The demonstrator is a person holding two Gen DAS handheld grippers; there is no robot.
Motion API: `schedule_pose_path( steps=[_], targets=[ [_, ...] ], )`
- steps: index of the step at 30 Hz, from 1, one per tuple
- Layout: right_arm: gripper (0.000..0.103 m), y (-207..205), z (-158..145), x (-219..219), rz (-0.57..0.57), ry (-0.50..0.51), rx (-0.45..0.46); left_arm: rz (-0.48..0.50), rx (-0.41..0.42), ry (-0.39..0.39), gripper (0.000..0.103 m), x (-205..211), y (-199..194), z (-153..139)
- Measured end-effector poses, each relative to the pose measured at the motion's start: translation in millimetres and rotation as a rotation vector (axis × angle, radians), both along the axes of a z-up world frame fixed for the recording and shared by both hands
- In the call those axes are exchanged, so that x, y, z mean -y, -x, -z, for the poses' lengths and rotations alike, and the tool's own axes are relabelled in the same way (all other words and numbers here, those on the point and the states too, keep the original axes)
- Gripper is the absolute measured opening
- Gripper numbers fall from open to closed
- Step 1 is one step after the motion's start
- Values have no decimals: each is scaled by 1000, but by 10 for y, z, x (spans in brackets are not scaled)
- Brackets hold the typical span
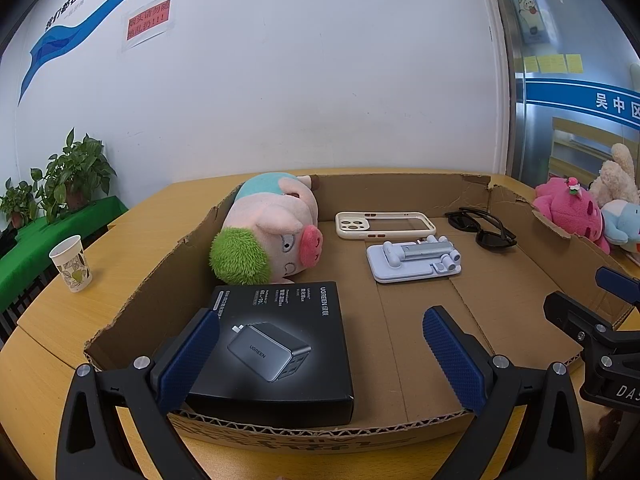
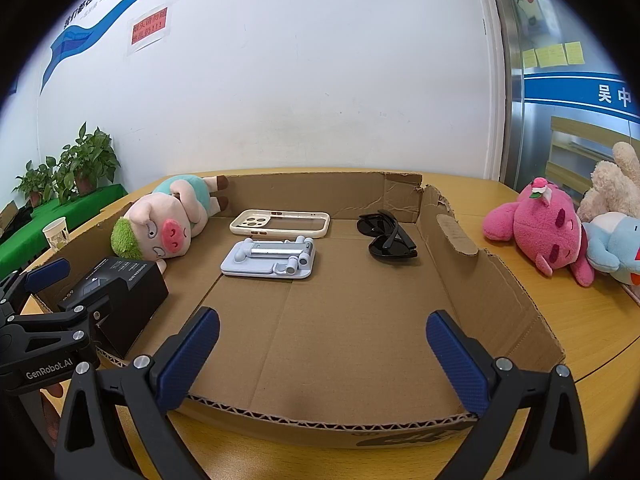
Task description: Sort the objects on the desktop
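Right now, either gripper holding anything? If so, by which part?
Nothing is held. The left gripper is open over the black charger box, not clamped on it. The right gripper is open over the bare floor of the cardboard tray.

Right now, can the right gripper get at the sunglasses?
Probably yes. The right gripper is open over bare cardboard, and the sunglasses lie ahead inside the cardboard tray with nothing between them.
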State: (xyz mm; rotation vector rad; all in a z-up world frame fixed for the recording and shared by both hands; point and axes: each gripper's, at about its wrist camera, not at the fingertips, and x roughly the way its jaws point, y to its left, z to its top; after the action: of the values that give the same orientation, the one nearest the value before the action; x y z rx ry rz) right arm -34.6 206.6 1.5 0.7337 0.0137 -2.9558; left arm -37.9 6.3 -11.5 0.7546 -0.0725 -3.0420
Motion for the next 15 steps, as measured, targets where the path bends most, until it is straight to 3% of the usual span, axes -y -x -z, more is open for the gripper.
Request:
schedule_pose_path(
  steps=[15],
  targets=[
    [103,-3,-2,5,-1,1,-1,0,1,-1,103,5,8,6]
  ],
)
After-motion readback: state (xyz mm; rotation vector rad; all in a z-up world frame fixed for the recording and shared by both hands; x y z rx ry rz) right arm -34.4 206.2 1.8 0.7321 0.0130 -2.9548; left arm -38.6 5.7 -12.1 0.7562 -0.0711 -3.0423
